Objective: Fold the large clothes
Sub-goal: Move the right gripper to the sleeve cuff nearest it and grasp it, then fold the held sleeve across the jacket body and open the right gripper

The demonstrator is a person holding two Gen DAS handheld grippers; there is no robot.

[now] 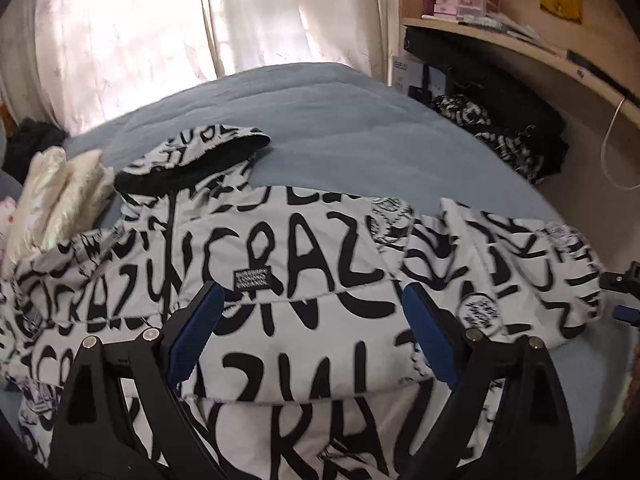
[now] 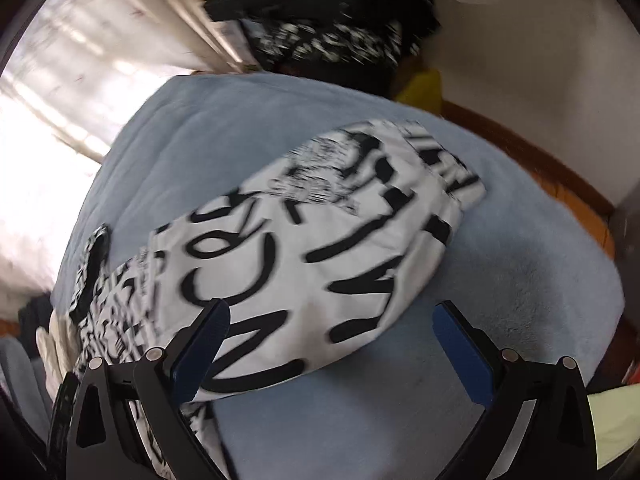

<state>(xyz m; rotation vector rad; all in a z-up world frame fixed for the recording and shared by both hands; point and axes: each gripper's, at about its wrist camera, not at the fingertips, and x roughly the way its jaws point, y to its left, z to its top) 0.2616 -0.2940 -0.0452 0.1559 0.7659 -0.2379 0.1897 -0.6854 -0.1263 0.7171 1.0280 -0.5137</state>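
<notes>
Bright daylight pours through a white patterned curtain behind the bed, which has a blue-grey quilt on it. Off to the right there's a light wooden shelf with little pink drawer boxes stacked on top, a dark pile of clothes underneath, and a white cable hanging down the wall
</notes>
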